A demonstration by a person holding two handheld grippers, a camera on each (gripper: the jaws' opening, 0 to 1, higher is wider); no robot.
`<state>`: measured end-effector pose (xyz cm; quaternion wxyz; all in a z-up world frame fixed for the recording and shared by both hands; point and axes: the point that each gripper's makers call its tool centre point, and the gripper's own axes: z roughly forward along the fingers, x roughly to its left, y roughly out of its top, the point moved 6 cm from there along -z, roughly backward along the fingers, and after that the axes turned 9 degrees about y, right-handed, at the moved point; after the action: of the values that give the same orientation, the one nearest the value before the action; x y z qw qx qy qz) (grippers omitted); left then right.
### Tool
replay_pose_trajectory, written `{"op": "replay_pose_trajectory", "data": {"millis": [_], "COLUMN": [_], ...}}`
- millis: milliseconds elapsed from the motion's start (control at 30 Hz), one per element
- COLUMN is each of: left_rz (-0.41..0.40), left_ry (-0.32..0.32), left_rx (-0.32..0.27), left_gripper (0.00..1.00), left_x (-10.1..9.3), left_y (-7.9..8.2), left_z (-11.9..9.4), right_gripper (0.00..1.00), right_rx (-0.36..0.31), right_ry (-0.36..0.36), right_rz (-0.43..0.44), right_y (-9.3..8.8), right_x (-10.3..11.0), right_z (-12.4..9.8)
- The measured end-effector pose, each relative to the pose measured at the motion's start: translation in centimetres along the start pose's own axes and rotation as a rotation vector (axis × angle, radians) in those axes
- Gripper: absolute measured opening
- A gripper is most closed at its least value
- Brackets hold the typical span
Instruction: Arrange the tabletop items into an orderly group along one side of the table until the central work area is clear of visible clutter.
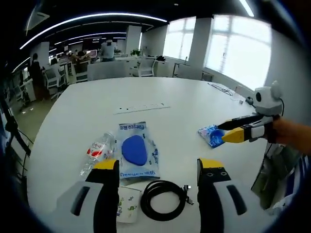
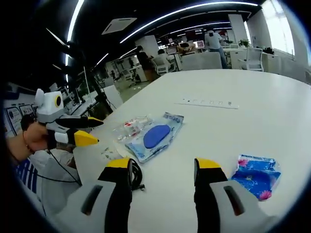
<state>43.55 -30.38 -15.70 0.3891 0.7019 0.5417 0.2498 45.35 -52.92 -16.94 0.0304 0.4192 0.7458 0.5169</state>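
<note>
On the white table (image 1: 184,97) lie a clear packet with a blue pad (image 1: 134,150), a plastic bottle (image 1: 98,151) on its side, a black coiled cable (image 1: 163,198) and a small white packet (image 1: 127,205). My left gripper (image 1: 158,165) hangs open above the cable and packet. A blue floral pouch (image 1: 210,135) lies to the right, with the right gripper (image 1: 225,132) at its edge. In the right gripper view my right gripper (image 2: 163,165) is open, with the floral pouch (image 2: 255,177) just outside its right jaw. The left gripper (image 2: 94,131) is over the table's left edge.
A flush socket strip (image 1: 141,107) sits mid-table, also seen as the socket strip (image 2: 209,103). Thin wires (image 1: 221,88) lie near the far right edge. Chairs (image 1: 146,65), desks and people stand beyond the table; windows are at the right.
</note>
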Motion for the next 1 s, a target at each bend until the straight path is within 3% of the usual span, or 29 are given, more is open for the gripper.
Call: {"op": "replay_pose_trajectory", "data": {"millis": [433, 1000], "left_rz": [-0.058, -0.117], "left_ry": [0.089, 0.131], "left_rx": [0.002, 0.057], "left_gripper": [0.64, 0.63], "left_x": [2.7, 2.8], "left_y": [-2.3, -6.9], "left_z": [-2.7, -4.1], "right_gripper": [0.5, 0.49], "right_rx": [0.046, 0.142], "right_ry": [0.069, 0.144], "right_rz": [-0.031, -0.068], "right_y": [-0.3, -2.1], "right_x": [2.1, 4.3], "right_z": [2.7, 6.4]}}
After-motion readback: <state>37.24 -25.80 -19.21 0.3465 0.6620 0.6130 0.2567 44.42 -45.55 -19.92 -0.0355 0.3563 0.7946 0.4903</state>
